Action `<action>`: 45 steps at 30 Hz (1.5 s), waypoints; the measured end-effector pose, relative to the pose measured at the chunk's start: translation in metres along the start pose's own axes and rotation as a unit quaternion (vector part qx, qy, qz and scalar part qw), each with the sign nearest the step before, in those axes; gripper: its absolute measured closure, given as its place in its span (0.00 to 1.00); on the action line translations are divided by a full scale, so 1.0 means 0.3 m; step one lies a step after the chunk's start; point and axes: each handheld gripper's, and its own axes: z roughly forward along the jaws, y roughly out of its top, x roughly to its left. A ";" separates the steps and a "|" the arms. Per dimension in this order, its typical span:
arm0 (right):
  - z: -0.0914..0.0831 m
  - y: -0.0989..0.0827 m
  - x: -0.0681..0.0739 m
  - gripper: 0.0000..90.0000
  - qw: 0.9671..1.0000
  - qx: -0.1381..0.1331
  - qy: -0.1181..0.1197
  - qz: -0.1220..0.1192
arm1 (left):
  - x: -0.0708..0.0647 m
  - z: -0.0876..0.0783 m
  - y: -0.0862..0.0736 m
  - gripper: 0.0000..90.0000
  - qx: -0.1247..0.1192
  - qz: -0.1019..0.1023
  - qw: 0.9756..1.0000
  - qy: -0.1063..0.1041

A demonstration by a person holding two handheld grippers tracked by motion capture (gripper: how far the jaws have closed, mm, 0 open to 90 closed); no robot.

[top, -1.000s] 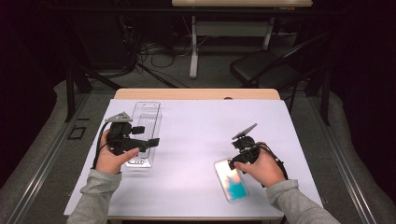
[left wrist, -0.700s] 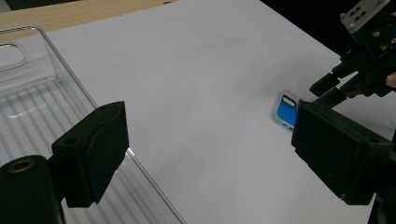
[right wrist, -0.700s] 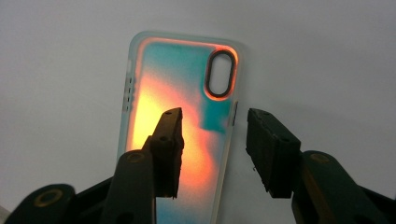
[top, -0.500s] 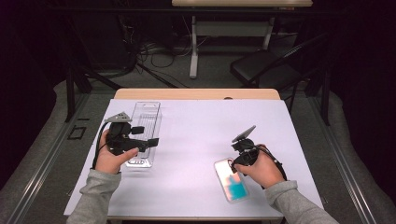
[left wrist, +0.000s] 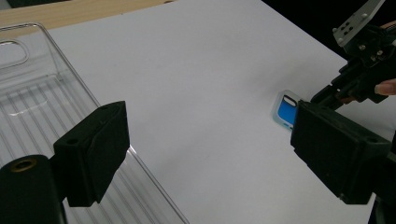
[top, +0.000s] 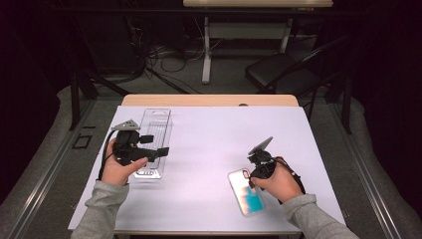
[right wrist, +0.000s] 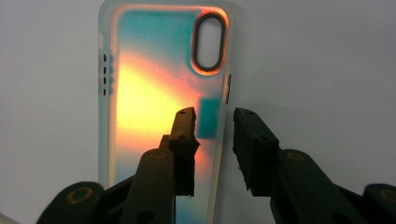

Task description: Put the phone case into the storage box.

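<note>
Iridescent plastic, one phone case (right wrist: pixel 161 93): lies flat on the white sheet (top: pixel 214 144) covering my desk (top: pixel 209 100), near the front right corner, camera cut-out at the far end in the right claw view. Colours run teal to orange to yellow.

Right claw (top: pixel 252 172): held in my right hand (top: pixel 278 181) at the case's right long edge, tipped steeply down toward the desk. My forearm comes in from the lower right, grey sleeve (top: pixel 318 219) to the wrist. The jaws have just been closing; one stands over the case's face, the other outside its rim, so the edge sits between them. A narrow gap shows on either side of that edge, and the pads do not yet press it.

Left claw (top: pixel 157 144): held in my left hand (top: pixel 122 164), level, pointing right across the desk, jaws spread wide with nothing between them. Wrist straight, forearm rising from the lower left.

Clear plastic tray (top: pixel 154 134): ribbed floor, long and narrow, lying at the left of the sheet beneath and just beside the left claw, well apart from the phone case.
</note>
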 end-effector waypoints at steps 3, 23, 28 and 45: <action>-0.002 0.001 -0.003 0.79 1.000 0.013 -0.003 0.000 | 0.001 0.001 0.000 0.13 0.000 0.000 1.000 0.000; 0.011 -0.004 -0.006 0.86 0.999 0.033 -0.005 0.007 | 0.005 0.003 -0.003 0.14 0.001 -0.006 1.000 0.001; 0.020 -0.006 -0.005 0.87 1.000 0.028 -0.002 0.009 | 0.007 0.001 -0.003 0.14 0.002 -0.007 1.000 0.000; 0.016 -0.005 -0.007 0.92 0.999 0.044 -0.007 0.015 | 0.010 0.001 -0.005 0.14 0.001 -0.009 1.000 0.001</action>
